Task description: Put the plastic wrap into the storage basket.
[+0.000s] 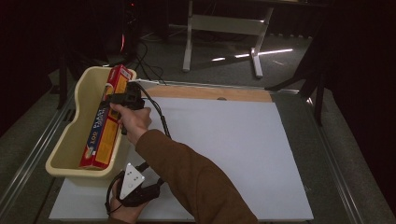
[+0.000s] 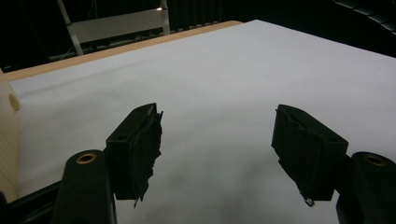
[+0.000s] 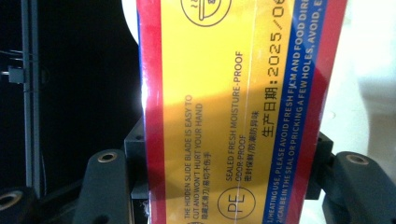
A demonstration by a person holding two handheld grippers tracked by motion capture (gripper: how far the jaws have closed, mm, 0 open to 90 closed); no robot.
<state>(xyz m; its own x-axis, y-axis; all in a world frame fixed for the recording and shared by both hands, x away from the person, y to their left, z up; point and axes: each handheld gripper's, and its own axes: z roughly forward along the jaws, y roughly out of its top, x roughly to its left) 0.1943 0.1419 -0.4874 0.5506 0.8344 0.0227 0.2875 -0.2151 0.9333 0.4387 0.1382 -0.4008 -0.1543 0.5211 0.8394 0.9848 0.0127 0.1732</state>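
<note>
My right tongs grip the long red-and-yellow wrap box, which leans inside the cream bin at the worktop's left. My left tongs hang open near me.

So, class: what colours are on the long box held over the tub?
Yellow with red edges and a blue strip, on the long box; clearest in the right gripper view.

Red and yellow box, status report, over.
Right gripper shut on red and yellow box, box leaning in beige bin. Left gripper open, nothing between jaws, over white board. Nothing in the way.
</note>
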